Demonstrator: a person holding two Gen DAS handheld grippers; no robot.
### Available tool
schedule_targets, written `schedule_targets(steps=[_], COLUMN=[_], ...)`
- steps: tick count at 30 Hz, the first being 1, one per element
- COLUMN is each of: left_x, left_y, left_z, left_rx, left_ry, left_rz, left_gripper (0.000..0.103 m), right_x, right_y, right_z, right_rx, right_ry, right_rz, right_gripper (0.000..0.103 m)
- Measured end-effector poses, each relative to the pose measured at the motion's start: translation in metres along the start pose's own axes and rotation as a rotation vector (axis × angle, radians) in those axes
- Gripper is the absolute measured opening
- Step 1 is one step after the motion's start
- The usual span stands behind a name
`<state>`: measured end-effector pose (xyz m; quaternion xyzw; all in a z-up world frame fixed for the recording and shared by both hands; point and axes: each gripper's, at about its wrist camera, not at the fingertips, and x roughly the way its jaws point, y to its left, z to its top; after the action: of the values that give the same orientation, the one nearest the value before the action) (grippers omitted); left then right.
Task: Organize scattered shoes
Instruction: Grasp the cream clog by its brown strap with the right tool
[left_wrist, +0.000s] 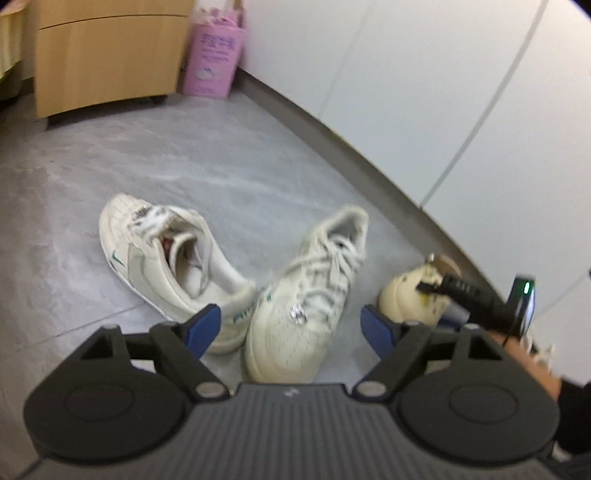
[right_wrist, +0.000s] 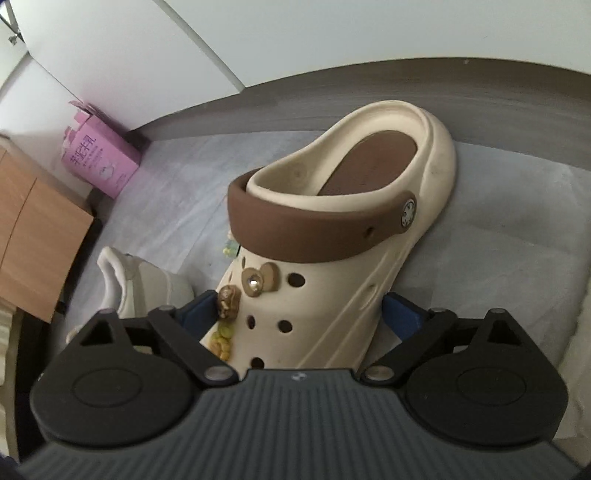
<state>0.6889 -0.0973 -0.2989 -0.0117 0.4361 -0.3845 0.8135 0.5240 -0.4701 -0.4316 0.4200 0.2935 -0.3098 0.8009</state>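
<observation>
Item: cream foam clog (right_wrist: 332, 266), brown heel strap (right_wrist: 314, 236) folded forward over the instep, charms set in the upper.
Location: on the grey floor (right_wrist: 498, 240), heel toward the far wall, toe nearest the right tongs (right_wrist: 299, 314).
Tongs, right: spread wide, one blue pad at each flank of the clog's forefoot; whether the pads touch it cannot be told (no squeeze shows in the foam).
Handling, judged: light, springy, smooth-sided, so it likely slips under a shallow pinch; best taken across the forefoot walls, clear of the charms, which may snag or pop off.

Item: two cream lace-up sneakers, left sneaker (left_wrist: 166, 254) and right sneaker (left_wrist: 306, 306), touching at one end.
Location: floor, just beyond the left tongs (left_wrist: 291, 321).
Tongs, left: released, holding nothing.
Handling, judged: heavier, soft collars, loose laces; grip the heel counter or the sidewall.
</observation>
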Motion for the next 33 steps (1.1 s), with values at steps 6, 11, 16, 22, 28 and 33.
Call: schedule_targets(steps=[6, 11, 16, 22, 28, 33], left_x=[0.008, 0.008, 0.002, -0.021, -0.04, -0.054], left_y=[-0.004, -0.008, 0.009, 0.028, 0.057, 0.09], left_z=[-0.003, -0.008, -0.003, -0.005, -0.003, 0.003], left_rx=[0.004, 0.051, 0.023, -0.008, -0.099, -0.231], left_ry=[0.036, 0.046, 0.037, -0.009, -0.039, -0.098], left_rz=[0.0, 0.034, 0.08, 0.155, 0.204, 0.202], left_gripper=[0.085, 0.086, 0.088, 0.096, 0.098, 0.099], right_x=[0.011, 0.013, -0.03, -0.097, -0.121, -0.099], right_y=[0.019, 0.021, 0.004, 0.06, 0.166, 0.217], right_z=[-0.001, -0.001, -0.022, -0.043, -0.093, -0.145], right_rx=[-0.1, -0.077, -0.05, -0.306, -0.609, -0.751], right_ry=[0.03, 0.036, 0.017, 0.257, 0.634, 0.826], right_rz=[0.066, 0.081, 0.068, 0.202, 0.287, 0.176], right_gripper=[0.097, 0.095, 0.098, 0.098, 0.093, 0.072])
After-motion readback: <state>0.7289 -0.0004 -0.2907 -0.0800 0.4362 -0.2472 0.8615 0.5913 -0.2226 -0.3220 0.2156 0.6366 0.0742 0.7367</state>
